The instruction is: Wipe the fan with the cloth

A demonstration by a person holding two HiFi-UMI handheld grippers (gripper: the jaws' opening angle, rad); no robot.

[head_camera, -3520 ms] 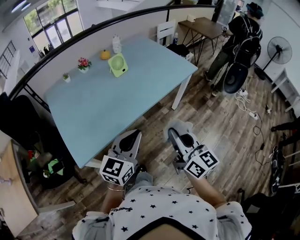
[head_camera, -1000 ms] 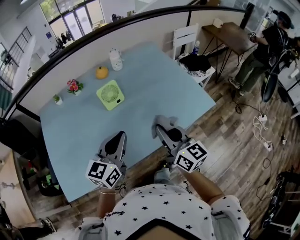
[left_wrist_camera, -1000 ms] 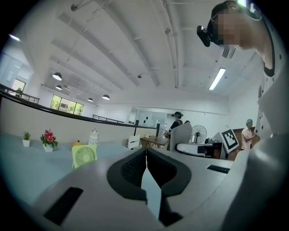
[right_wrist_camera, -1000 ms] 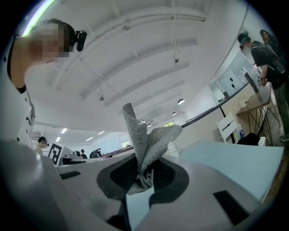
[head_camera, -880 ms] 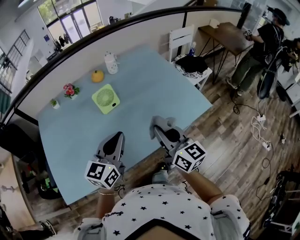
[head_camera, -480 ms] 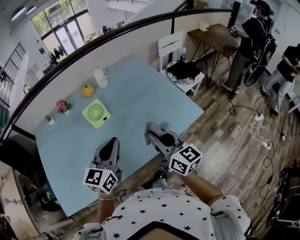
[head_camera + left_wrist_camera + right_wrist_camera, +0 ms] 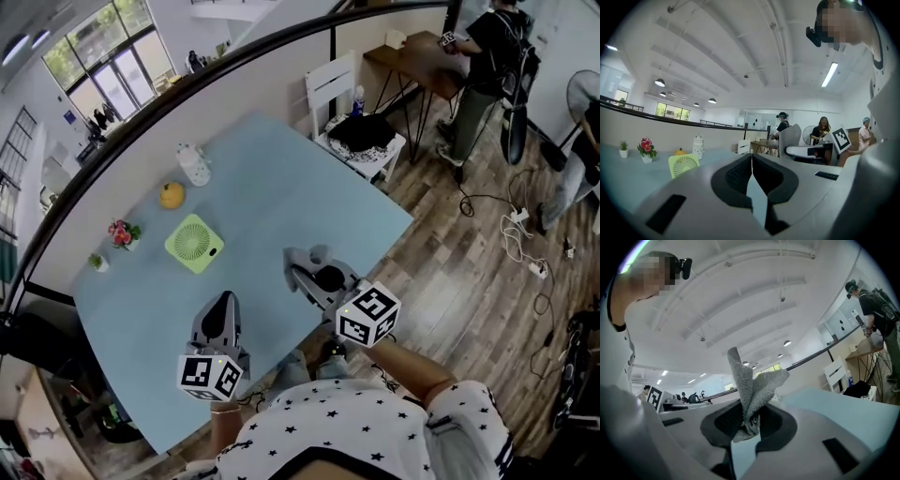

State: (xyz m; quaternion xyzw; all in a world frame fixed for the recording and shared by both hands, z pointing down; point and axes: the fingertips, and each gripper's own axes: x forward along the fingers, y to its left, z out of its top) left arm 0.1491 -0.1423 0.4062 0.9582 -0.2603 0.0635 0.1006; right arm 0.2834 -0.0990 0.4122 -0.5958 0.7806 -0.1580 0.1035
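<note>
A small light-green fan (image 7: 194,244) lies flat on the pale blue table (image 7: 262,187), left of its middle; it also shows upright-looking at the left in the left gripper view as the fan (image 7: 684,164). My right gripper (image 7: 302,265) hovers over the table's near part, shut on a grey cloth (image 7: 751,389) that sticks up from its jaws; in the head view the cloth (image 7: 315,256) shows at its tip. My left gripper (image 7: 222,314) hangs near the table's front edge, shut and empty (image 7: 751,161). Both are well short of the fan.
Behind the fan stand a white jar (image 7: 193,164), an orange fruit (image 7: 171,195), a pink flower pot (image 7: 120,232) and a tiny plant (image 7: 97,262). A white chair (image 7: 352,122) with dark cloth stands at the table's right end. People stand by a desk (image 7: 422,56) at the far right.
The view has shifted as I came up to the table: both grippers now hang over its near part instead of over the wooden floor. Their jaws look the same.
</note>
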